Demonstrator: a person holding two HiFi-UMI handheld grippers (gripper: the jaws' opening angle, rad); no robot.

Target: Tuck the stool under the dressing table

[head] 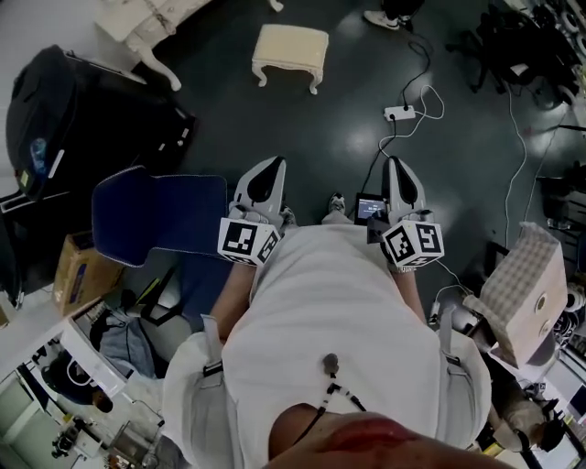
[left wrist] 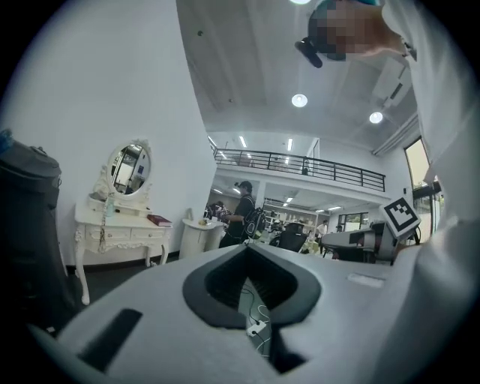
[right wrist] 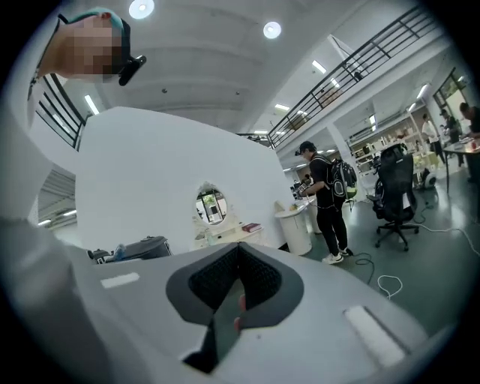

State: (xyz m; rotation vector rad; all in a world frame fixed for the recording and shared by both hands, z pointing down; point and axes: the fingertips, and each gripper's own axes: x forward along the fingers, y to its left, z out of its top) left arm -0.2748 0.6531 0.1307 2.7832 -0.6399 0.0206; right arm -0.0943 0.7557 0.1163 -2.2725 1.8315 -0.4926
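Note:
The cream stool stands on the dark floor some way ahead of me. To its left a corner of the white dressing table shows at the top of the head view. The table, with its oval mirror, also appears in the left gripper view and small in the right gripper view. My left gripper and right gripper are held level in front of my body, far short of the stool. Both are shut with nothing between the jaws.
A black suitcase and a blue chair stand at my left. A power strip with white cables lies on the floor right of the stool. A person with a backpack stands by a round white side table.

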